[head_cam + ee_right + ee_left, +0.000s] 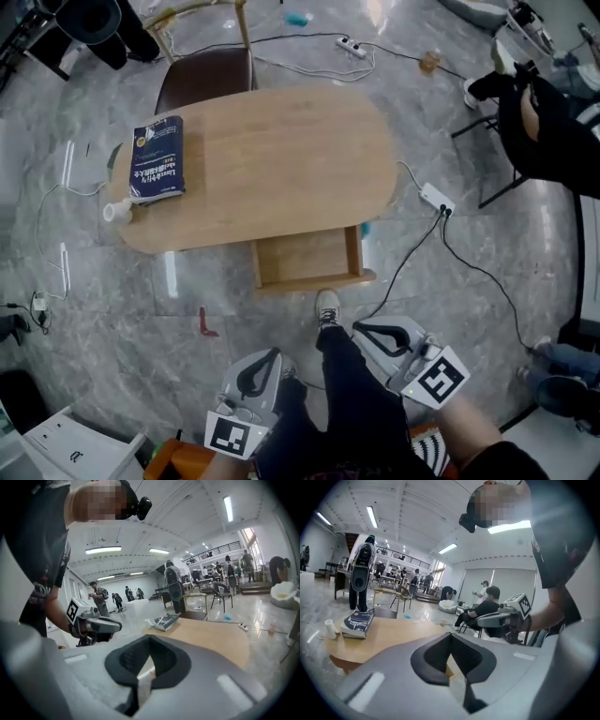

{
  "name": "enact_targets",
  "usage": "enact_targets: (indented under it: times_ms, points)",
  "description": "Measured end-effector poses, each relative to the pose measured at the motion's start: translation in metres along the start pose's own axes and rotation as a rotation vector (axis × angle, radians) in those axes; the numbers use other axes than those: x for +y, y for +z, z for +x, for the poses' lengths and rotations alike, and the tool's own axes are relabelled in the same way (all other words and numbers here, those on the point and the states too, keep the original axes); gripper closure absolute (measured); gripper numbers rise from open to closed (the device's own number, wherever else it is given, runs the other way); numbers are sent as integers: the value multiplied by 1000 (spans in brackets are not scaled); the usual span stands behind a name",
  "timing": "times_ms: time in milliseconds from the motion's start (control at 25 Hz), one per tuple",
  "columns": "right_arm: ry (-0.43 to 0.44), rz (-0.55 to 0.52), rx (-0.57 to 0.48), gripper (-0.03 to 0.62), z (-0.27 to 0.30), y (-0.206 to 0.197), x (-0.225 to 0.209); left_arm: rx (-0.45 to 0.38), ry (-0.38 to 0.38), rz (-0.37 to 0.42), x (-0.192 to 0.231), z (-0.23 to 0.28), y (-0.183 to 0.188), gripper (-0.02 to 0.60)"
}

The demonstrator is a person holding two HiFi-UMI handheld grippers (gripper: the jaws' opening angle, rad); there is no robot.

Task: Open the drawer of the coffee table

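Fingers of the left gripper [450,635] pressed together, tips meeting, nothing between them. Same for the right gripper [150,638]: closed and empty. Both held up beside the person's legs, well apart from the counter [281,159] and aimed toward it.

Out of the counter's near long edge, the drawer [314,280]: standing open, a shallow box of pale wood (same tone as the oval top), inside bare, front wall near the person's shoe [327,307].

Only in the head view: the open drawer from above, a white power strip [437,199] on the marble floor [112,309] right of the counter, a brown chair [202,80] at the far side. At the counter's left end, a dark blue book [157,157] lying flat, a small white container [117,212] just beside its near corner.

Only in the gripper views: a wide hall under strip lights [372,516], people [485,604] standing and seated far behind, the counter top seen almost edge-on, each gripper caught in the other's view.
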State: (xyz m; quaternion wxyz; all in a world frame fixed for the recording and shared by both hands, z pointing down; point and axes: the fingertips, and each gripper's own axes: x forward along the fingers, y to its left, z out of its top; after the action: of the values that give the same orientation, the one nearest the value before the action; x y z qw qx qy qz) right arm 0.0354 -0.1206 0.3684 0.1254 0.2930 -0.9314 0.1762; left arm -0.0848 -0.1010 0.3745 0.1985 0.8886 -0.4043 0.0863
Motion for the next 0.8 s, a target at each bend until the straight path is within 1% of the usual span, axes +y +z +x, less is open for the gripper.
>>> enact_targets:
  times_ms: [80,160,200,280,360,440,560,640,800]
  points:
    - [34,73,-21,592,-11,39,23,-8,-38,-14,-28,-11,37,575]
    - [60,130,-44,592,-20,71,46,-30,-72,-10,-49,-25,71,575]
    - [68,134,-53,592,-23,85,57,-40,-85,-1,-56,-32,86,575]
    - [71,107,-70,592,-30,110,82,-54,-100,12,-65,-48,111,575]
    - [65,74,-81,592,-38,126,108,-58,-107,8,-72,-68,128,575]
    - [66,40,-90,592,-49,134,138,-62,-123,5,-85,-91,137,575]
    - [52,13,-108,592,-64,139,181,-57,-170,5,-106,-127,142,575]
    - [35,7,-117,592,-73,138,205,-46,-199,-9,-117,-148,141,575]
    - [-1,22,-128,592,-84,124,247,-64,-245,21,-136,-185,141,575]
